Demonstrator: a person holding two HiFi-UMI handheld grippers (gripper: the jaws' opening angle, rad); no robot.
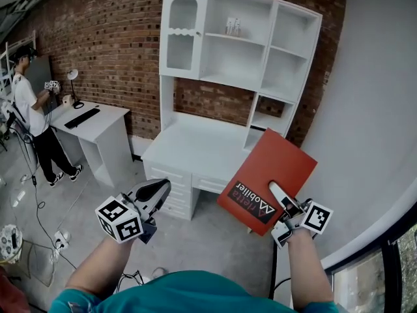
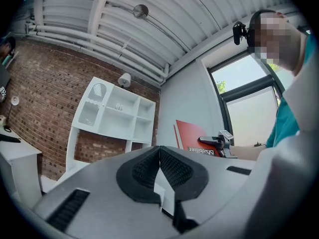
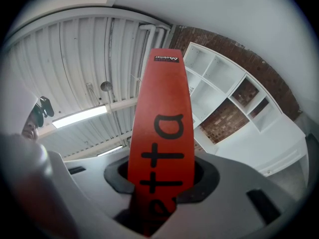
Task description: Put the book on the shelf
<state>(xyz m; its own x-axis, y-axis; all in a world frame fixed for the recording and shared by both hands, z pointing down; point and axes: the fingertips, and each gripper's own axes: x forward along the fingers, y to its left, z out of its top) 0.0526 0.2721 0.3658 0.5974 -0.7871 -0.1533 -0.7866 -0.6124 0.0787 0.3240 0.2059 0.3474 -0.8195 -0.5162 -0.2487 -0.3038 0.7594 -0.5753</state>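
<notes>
The red book [image 1: 267, 175] is up in the air on the right, tilted, its cover facing up with white lettering near its near edge. The right gripper [image 1: 281, 199] grasps it at that near edge; in the right gripper view the book's spine [image 3: 162, 128] stands between the two jaws, which are pressed on it. The book is in front of the white shelf [image 1: 241, 44] and apart from it, above the floor just off the desk top [image 1: 195, 145] below the shelf. The left gripper [image 1: 158, 188] hangs to the left – jaws together, nothing between them. Far left, a person [image 1: 29, 109] stands at a small white table [image 1: 98, 126] by the brick wall [image 1: 111, 38].
</notes>
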